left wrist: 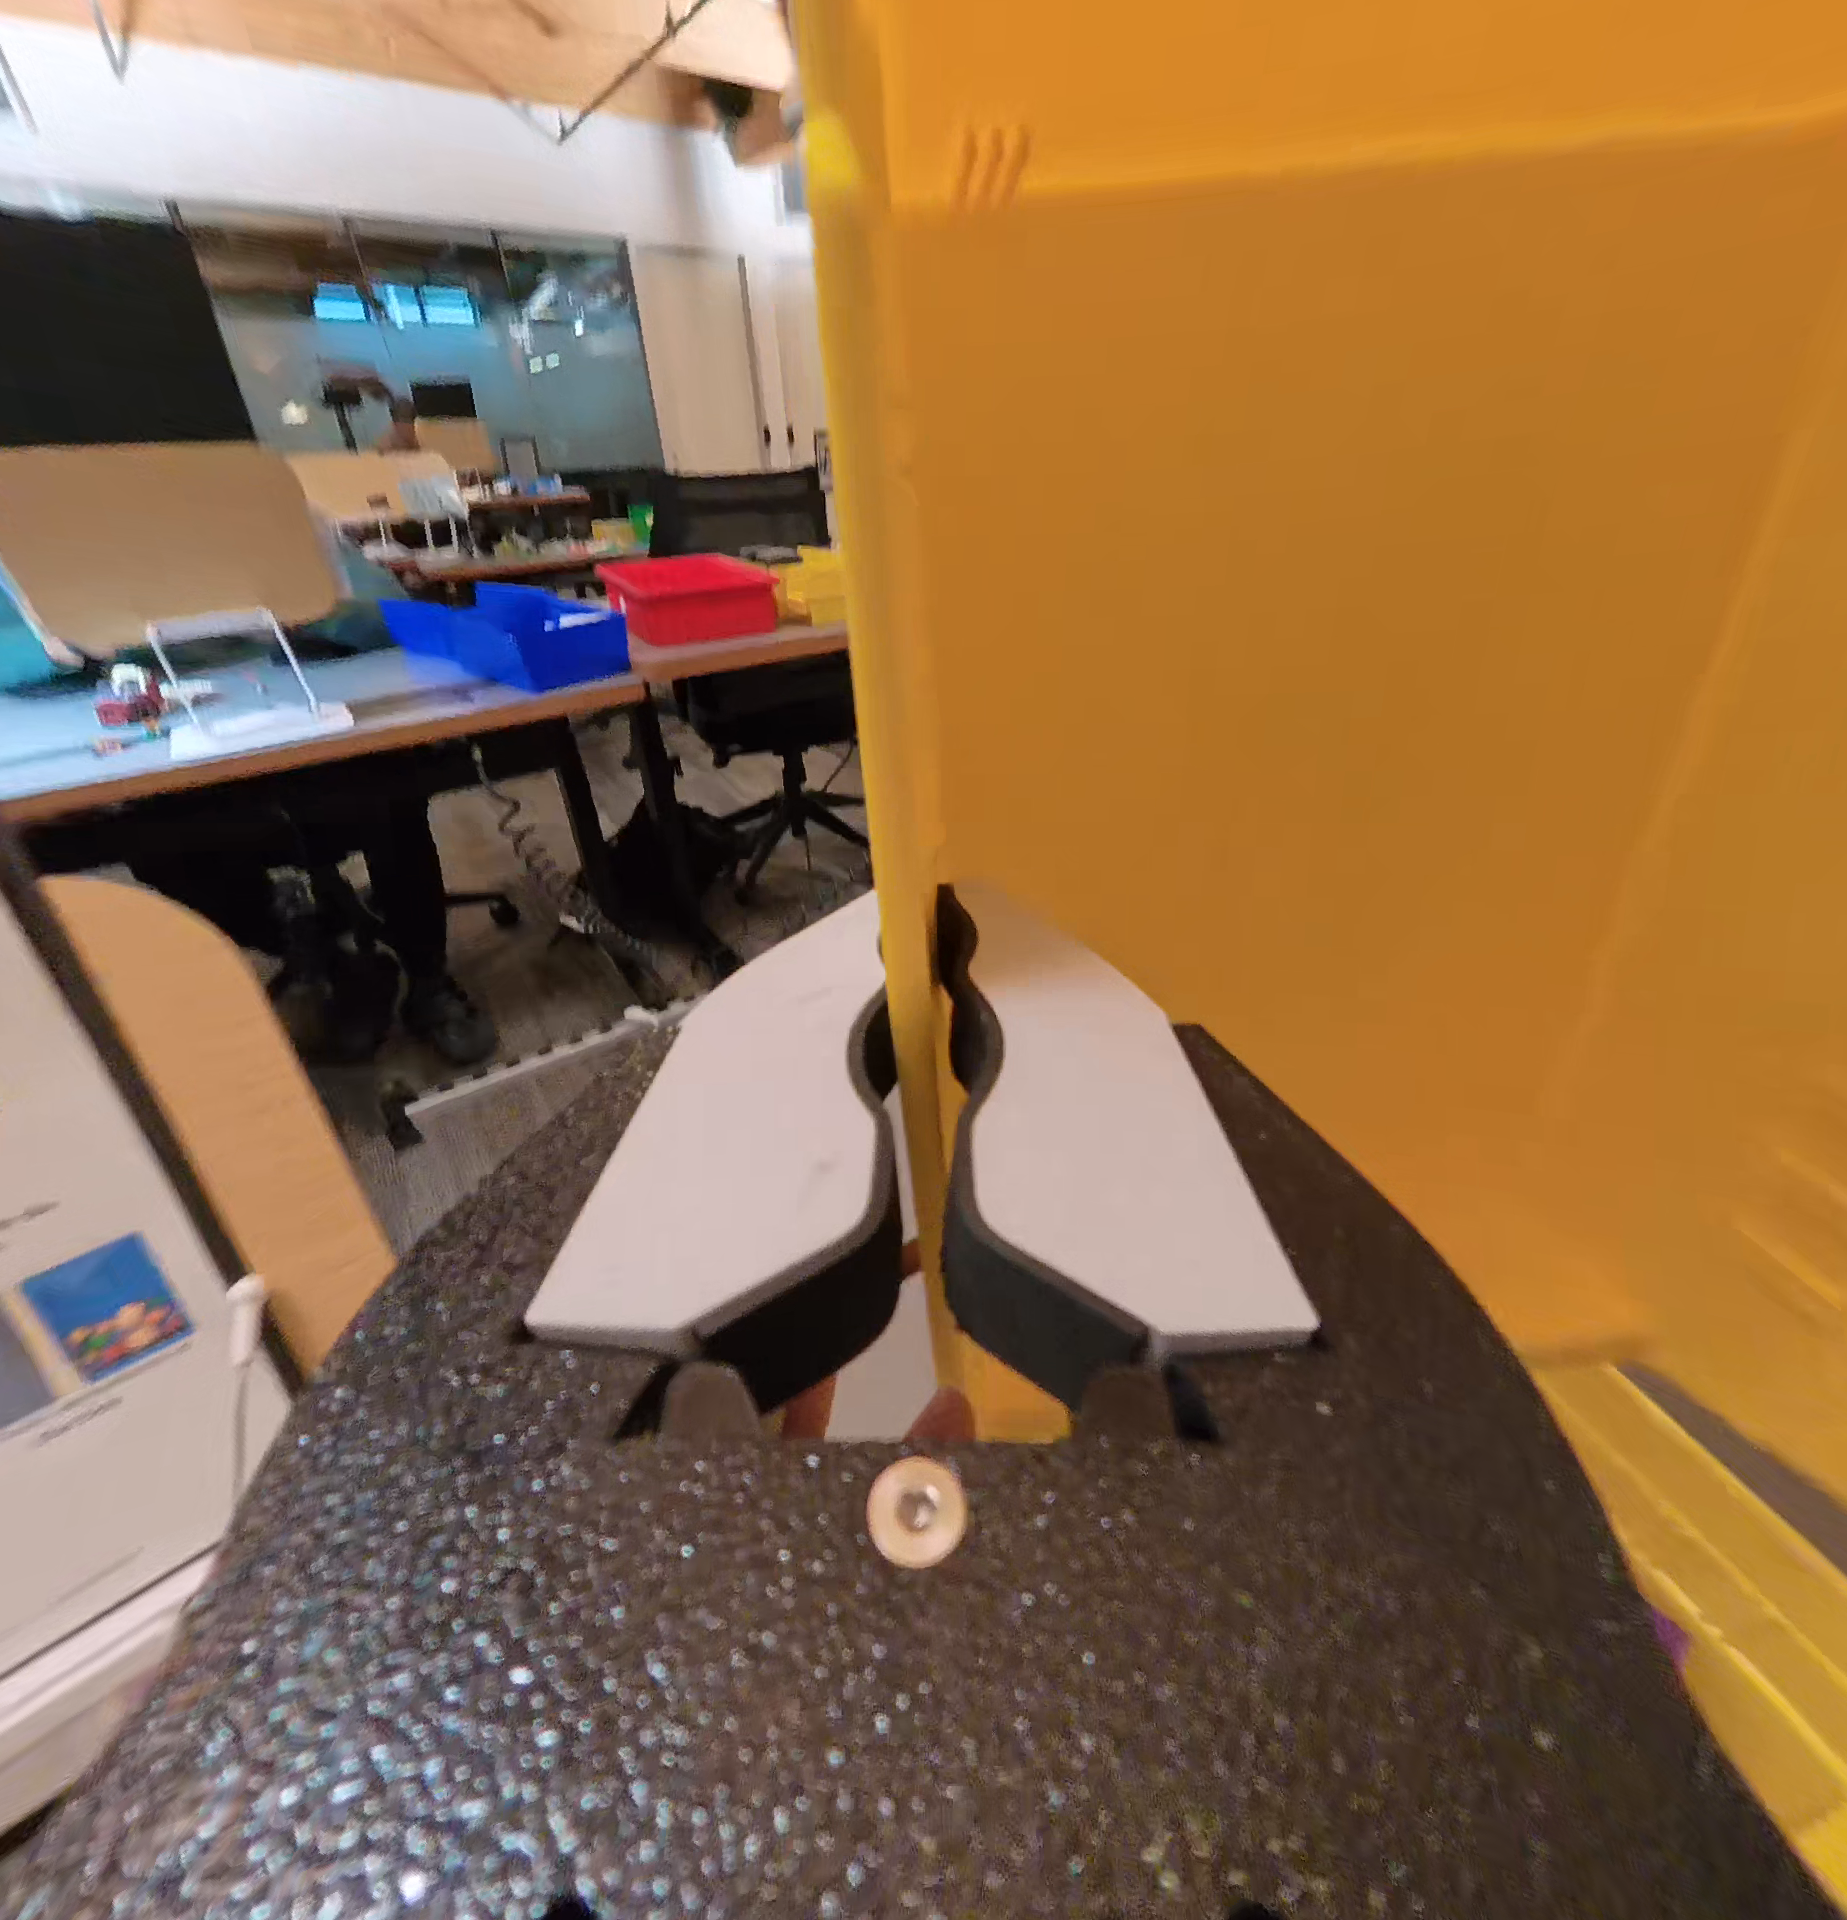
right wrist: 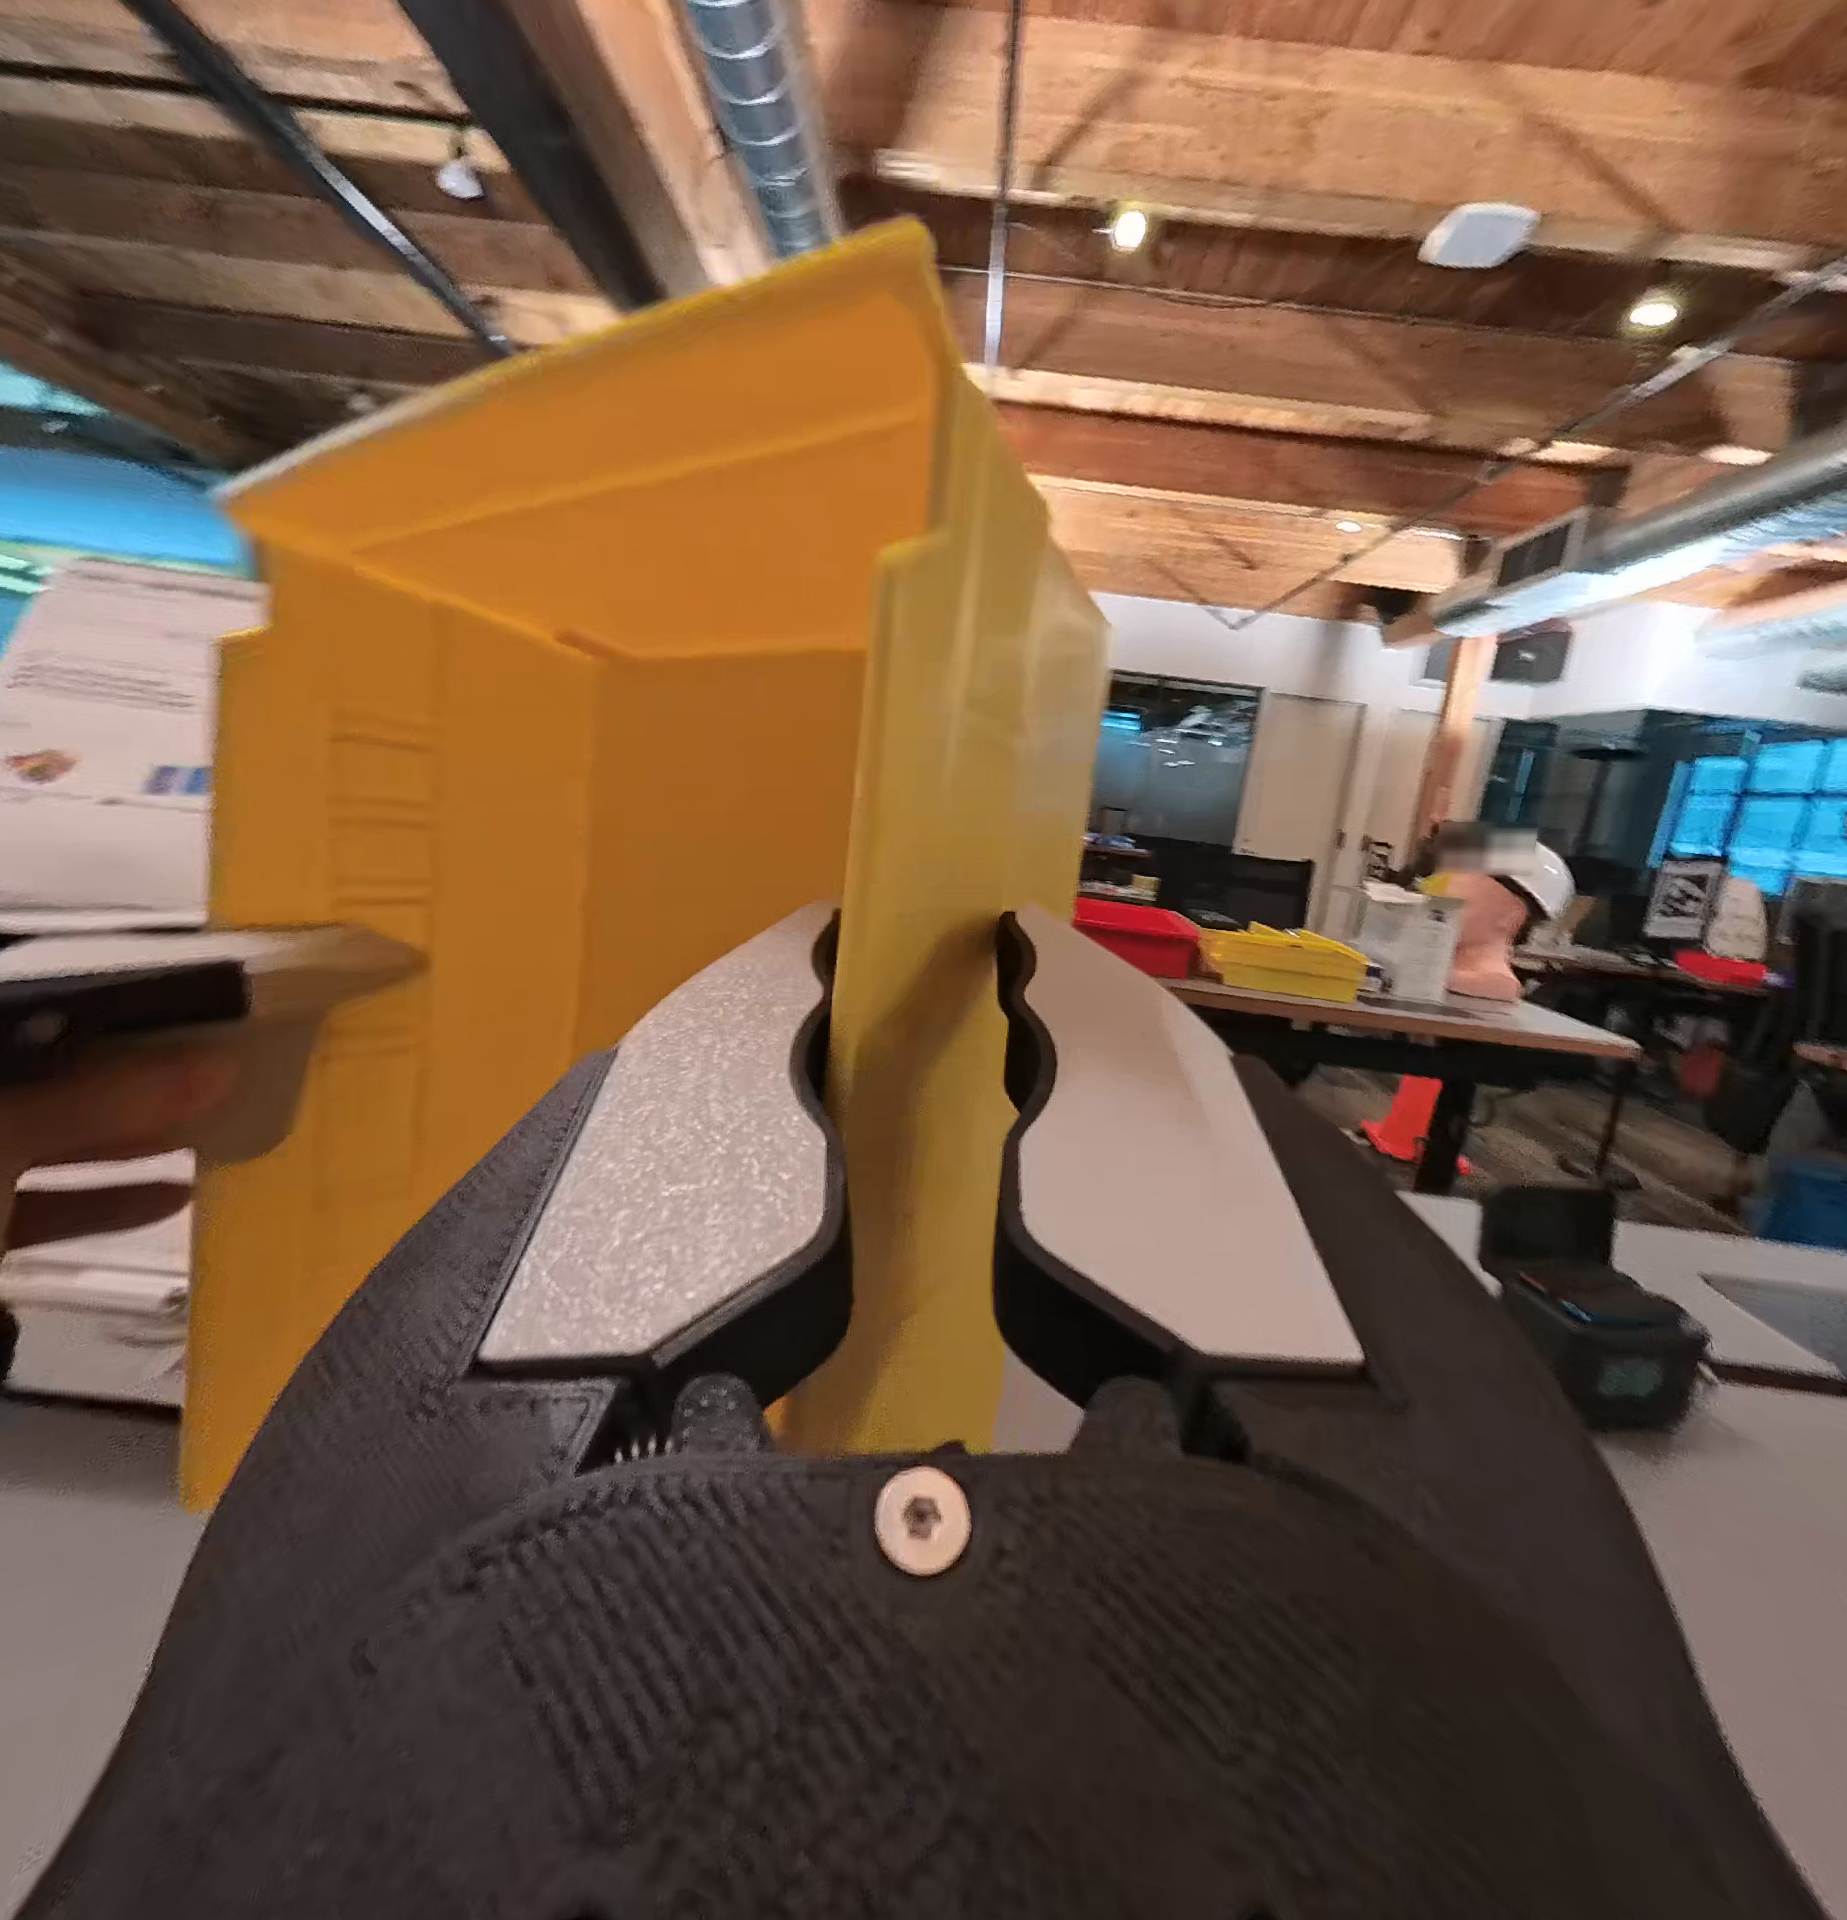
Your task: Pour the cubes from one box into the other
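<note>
A yellow plastic box [left wrist: 1314,623] is held up off the table and tipped on end, its open inside facing both cameras. My left gripper [left wrist: 914,914] is shut on the box's left wall, seen edge-on between the jaws. My right gripper [right wrist: 914,920] is shut on the opposite wall of the same box [right wrist: 607,779]. The left gripper's finger [right wrist: 119,987] and the hand holding it show at the left edge of the right wrist view. The inside of the box looks empty. No cubes or second box show in either view.
A grey tabletop [right wrist: 1781,1558] lies below with a black device [right wrist: 1594,1330] on it. Behind are desks with a blue bin [left wrist: 524,634], a red bin [left wrist: 690,597] and yellow bins [right wrist: 1283,961]. A poster board [left wrist: 46,1351] stands close on the left. A person [right wrist: 1490,935] is at the far right.
</note>
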A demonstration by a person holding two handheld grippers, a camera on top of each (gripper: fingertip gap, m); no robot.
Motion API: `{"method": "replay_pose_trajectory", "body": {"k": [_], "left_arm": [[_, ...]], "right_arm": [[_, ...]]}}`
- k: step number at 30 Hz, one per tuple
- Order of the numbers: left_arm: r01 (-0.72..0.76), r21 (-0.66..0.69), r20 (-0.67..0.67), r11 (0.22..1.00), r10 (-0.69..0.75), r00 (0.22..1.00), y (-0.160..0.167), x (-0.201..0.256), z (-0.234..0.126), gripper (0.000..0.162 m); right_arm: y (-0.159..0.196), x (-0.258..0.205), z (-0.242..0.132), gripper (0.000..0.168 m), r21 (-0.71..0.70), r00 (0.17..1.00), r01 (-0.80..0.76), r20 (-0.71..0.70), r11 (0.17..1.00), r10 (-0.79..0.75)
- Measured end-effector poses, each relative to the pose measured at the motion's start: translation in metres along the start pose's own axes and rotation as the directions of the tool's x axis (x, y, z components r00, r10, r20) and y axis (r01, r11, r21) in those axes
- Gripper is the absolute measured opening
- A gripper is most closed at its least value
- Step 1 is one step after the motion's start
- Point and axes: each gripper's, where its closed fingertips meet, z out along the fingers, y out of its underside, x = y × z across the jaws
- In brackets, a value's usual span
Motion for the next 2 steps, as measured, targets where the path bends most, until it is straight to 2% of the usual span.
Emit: {"method": "replay_pose_trajectory", "body": {"k": [2], "left_arm": [[0.063, -0.079, 0.005, 0.995, -0.063, 0.998, -0.006, -0.019, -0.014, 0.001]], "right_arm": [[-0.009, -0.027, 0.002, 0.037, -0.018, 0.997, 0.046, 0.063, 0.999, -0.045]]}}
